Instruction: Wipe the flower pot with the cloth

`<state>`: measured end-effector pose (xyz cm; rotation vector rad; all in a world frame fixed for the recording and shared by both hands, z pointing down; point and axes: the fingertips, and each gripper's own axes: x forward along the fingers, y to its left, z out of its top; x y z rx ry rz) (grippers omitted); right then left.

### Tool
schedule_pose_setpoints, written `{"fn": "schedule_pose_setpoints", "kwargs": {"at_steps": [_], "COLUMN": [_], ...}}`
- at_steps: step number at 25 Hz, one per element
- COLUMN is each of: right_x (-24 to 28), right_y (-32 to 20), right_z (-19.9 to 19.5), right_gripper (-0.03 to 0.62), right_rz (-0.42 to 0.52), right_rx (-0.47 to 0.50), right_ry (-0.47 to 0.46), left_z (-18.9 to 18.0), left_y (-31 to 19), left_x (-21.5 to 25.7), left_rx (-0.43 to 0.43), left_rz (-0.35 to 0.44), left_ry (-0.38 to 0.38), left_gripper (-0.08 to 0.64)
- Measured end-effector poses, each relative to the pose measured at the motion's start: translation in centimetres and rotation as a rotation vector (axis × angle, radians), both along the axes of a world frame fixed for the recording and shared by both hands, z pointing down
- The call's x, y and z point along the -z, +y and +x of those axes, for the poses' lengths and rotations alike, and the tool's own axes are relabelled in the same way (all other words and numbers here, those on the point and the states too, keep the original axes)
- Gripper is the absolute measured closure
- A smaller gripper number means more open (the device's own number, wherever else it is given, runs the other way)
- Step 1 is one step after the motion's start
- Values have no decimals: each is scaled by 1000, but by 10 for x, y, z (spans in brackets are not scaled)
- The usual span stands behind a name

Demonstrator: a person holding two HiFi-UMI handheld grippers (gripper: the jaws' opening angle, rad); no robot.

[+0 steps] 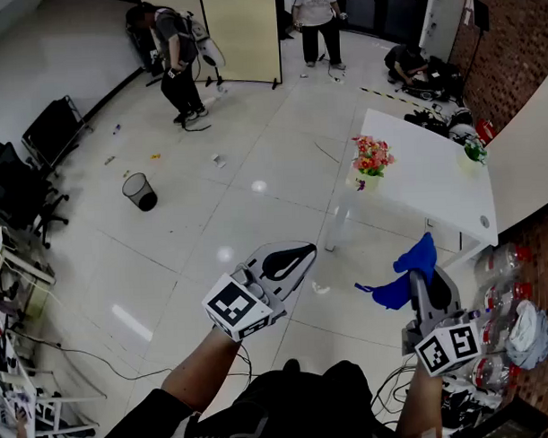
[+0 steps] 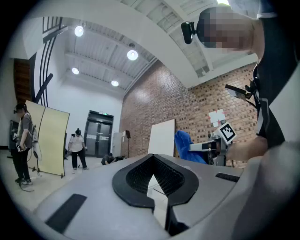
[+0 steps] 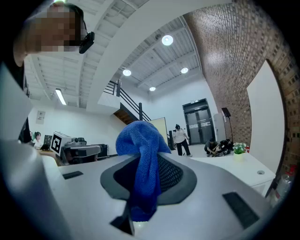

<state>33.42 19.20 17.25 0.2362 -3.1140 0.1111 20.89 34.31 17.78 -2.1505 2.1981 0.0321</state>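
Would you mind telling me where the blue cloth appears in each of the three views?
Head view: blue cloth lower right, in the right gripper.
Left gripper view: cloth right of centre, mid-height.
Right gripper view: cloth at centre, clamped between the jaws.
Shared landmark: the yellow screen.

**Quick tour of the background clutter in this room**

So there's a white table [image 1: 434,177] off to the right, by a brick wall [image 1: 519,43]. On the pale tile floor sits a black mesh waste bin [image 1: 141,191], with black chairs [image 1: 17,191] along the left edge and cables [image 1: 81,359] trailing below them. A beige panel [image 1: 241,35] on a stand is at the far end, with a bent-over person [image 1: 177,64] to its left and a standing person [image 1: 318,23] to its right. A crouching person [image 1: 408,65] is by the wall. Plastic bottles [image 1: 501,295] lie at the bottom right. Dark double doors [image 2: 98,138] at the back.
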Motion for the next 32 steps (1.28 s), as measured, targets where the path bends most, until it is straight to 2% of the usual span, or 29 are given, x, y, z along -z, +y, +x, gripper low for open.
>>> {"fn": "schedule_pose_setpoints", "kwargs": {"at_steps": [10,14,22,26,32], "right_x": [-4,-5,2,0,-1], "right_y": [-42,-74,-134,-136,-140], "right_z": [-83,-121,-192,-224,-267], "right_gripper": [517,517,517,517,517], "right_rz": [0,-11,-11,-3,-14], "right_rx": [10,19,0,-29,-147], "right_ry": [13,13,0,21,14], "left_z": [-77,-113,-185,-221,-271], "left_y": [-49,-81,-137,-154,-181], "left_x": [-6,-11,-3,-5,-21], "left_rx": [-10,-2,-15,-85,-221], "left_rz": [-13,-48,-54,-64,-91], "left_ry": [8,28,30,19,7], "left_gripper": [558,558,558,558,558]}}
